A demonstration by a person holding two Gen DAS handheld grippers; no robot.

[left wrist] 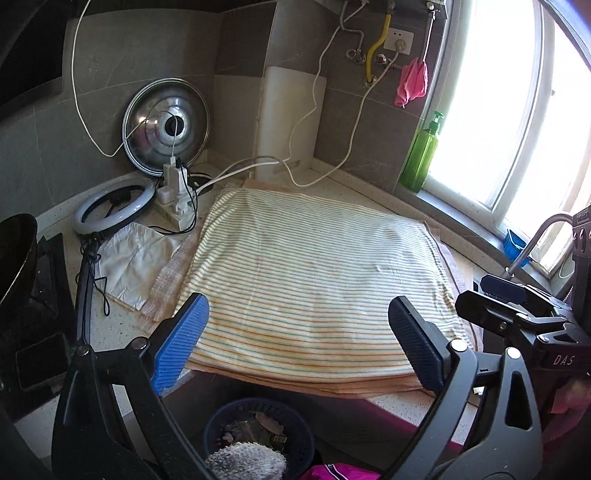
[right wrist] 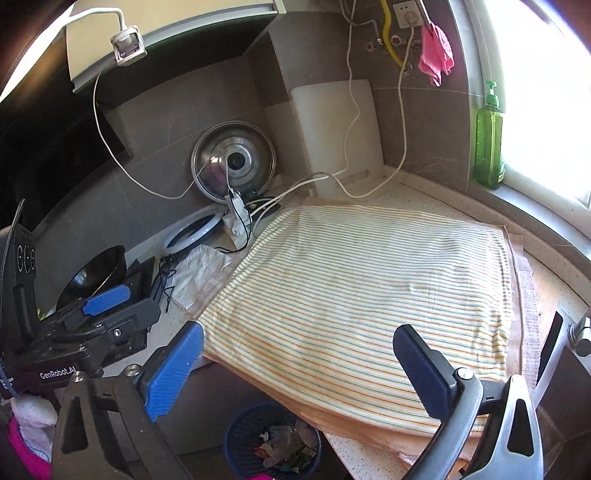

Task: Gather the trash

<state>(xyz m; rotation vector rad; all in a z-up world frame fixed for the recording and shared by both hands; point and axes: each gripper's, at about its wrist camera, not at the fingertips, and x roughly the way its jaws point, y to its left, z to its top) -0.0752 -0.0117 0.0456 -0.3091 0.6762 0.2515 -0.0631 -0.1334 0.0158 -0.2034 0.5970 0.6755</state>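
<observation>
1. Trash (right wrist: 284,446) sits nearest you, crumpled wrappers and scraps heaped in a round dark-blue basket (right wrist: 236,435) with perforated plastic walls, down on the floor below the counter's near edge. In your left view the same basket (left wrist: 295,417) also shows a grey fuzzy piece (left wrist: 245,461) at its near rim.
2. Your left gripper (left wrist: 299,343) stands spread wide with nothing between its ribbed blue pads (left wrist: 181,339); they hang above the near edge of the cloth.
3. Your right gripper (right wrist: 299,369) is likewise spread wide and holds nothing, its ridged blue pads (right wrist: 170,373) apart over the same edge. Each gripper shows at the side of the other's view.
4. Beyond the grippers, a striped cloth (left wrist: 314,266) lies flat on the speckled stone counter (right wrist: 424,199), thin orange and green lines on cream, over a plain peach layer showing at its edges.
5. Left of the cloth lie a crumpled white sheet (left wrist: 136,266), a ring light (left wrist: 114,206) and a white power strip (left wrist: 177,199) with plugs and cords.
6. Farther back, a round shiny metal lid (left wrist: 166,125) leans on the grey tiled wall, with a white cutting board (left wrist: 291,122) standing upright to its right.
7. At far right, a green pump bottle (right wrist: 487,140) stands on the window sill, and a pink rag (right wrist: 436,55) hangs on the wall near a yellow pipe (right wrist: 389,33).
</observation>
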